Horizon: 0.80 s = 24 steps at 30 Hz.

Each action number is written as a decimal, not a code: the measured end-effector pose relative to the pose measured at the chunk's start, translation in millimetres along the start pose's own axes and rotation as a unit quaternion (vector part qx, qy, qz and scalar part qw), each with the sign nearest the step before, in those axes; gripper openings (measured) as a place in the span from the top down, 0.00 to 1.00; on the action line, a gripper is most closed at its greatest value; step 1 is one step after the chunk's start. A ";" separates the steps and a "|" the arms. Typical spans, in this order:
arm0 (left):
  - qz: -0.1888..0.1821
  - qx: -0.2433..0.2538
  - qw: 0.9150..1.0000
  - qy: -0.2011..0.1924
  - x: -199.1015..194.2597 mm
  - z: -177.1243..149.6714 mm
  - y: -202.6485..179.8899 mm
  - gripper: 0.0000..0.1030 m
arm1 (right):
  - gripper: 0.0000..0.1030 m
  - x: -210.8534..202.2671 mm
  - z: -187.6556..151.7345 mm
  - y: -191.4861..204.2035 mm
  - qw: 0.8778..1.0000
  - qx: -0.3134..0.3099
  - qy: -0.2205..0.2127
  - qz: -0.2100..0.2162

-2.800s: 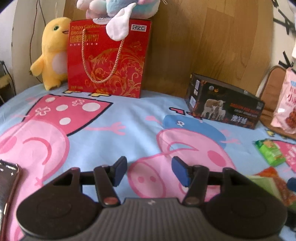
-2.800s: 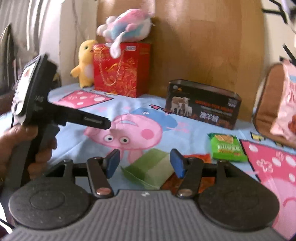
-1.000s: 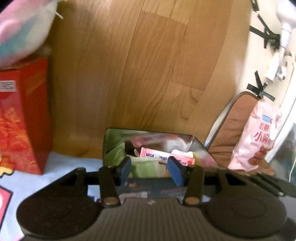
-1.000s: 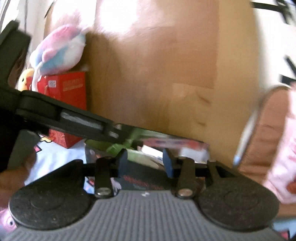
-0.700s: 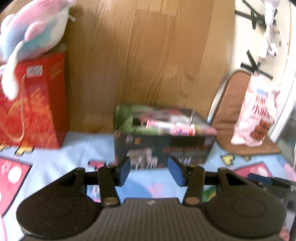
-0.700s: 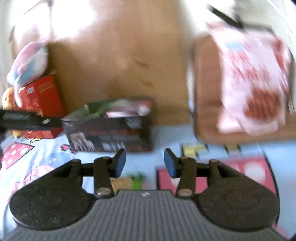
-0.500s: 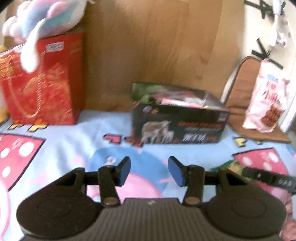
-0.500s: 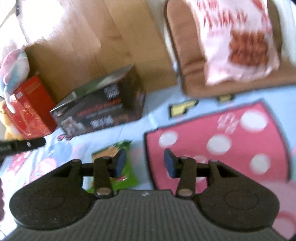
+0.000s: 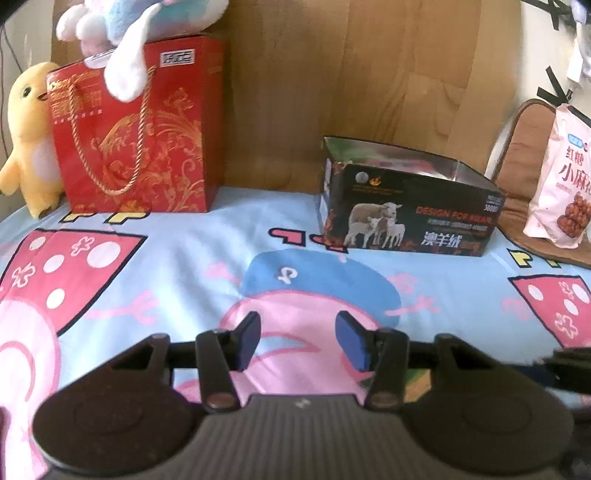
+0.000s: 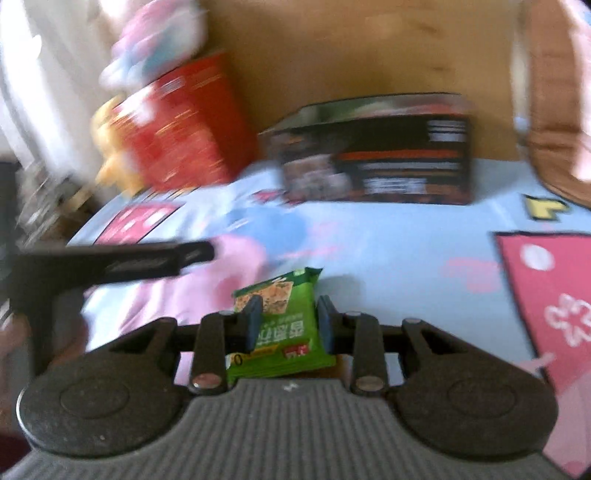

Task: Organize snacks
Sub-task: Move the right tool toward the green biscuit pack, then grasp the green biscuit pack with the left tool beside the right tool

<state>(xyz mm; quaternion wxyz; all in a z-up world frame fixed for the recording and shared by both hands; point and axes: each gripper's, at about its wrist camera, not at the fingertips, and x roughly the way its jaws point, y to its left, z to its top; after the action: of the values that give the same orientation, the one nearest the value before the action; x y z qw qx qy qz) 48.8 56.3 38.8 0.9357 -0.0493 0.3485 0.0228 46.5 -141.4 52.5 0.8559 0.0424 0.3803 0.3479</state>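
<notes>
A black open-top box (image 9: 406,206) with a sheep picture stands on the bed against the wooden board; it also shows in the right wrist view (image 10: 376,155). Its contents barely show. My left gripper (image 9: 297,341) is open and empty, low over the cartoon sheet, well short of the box. My right gripper (image 10: 288,325) has its fingers on both sides of a green snack packet (image 10: 280,325) that lies on the sheet. The jaws look closed against the packet. The left gripper's body (image 10: 110,262) shows at the left of the right wrist view.
A red gift bag (image 9: 136,125) with a pastel plush (image 9: 140,22) on top and a yellow plush (image 9: 29,136) stand at the back left. A pink snack bag (image 9: 561,177) leans on a brown cushion (image 9: 517,147) at the right.
Both grippers pulled back from over the box and came down toward the bed. My right gripper swung to the green packet and narrowed around it. My left gripper stayed open.
</notes>
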 end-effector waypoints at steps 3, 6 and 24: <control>-0.012 -0.020 1.000 -0.002 -7.1 -3.7 11.7 0.56 | 0.65 -14.4 -3.9 12.9 0.999 -0.028 -0.025 0.000; -0.030 -0.051 0.998 0.000 -16.4 -9.7 28.4 0.56 | 0.64 -28.6 -6.2 8.4 0.999 -0.021 -0.045 -0.019; -0.169 -0.059 0.982 0.062 -22.2 -38.3 7.5 0.67 | 0.45 13.3 -27.4 50.0 0.987 -0.151 0.020 -0.043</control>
<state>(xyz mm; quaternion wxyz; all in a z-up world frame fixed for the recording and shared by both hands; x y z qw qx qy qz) 6.5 59.4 23.9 0.8980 -0.1642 0.3906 -0.1185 5.9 -100.5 41.7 0.8587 -0.1105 0.3419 0.3653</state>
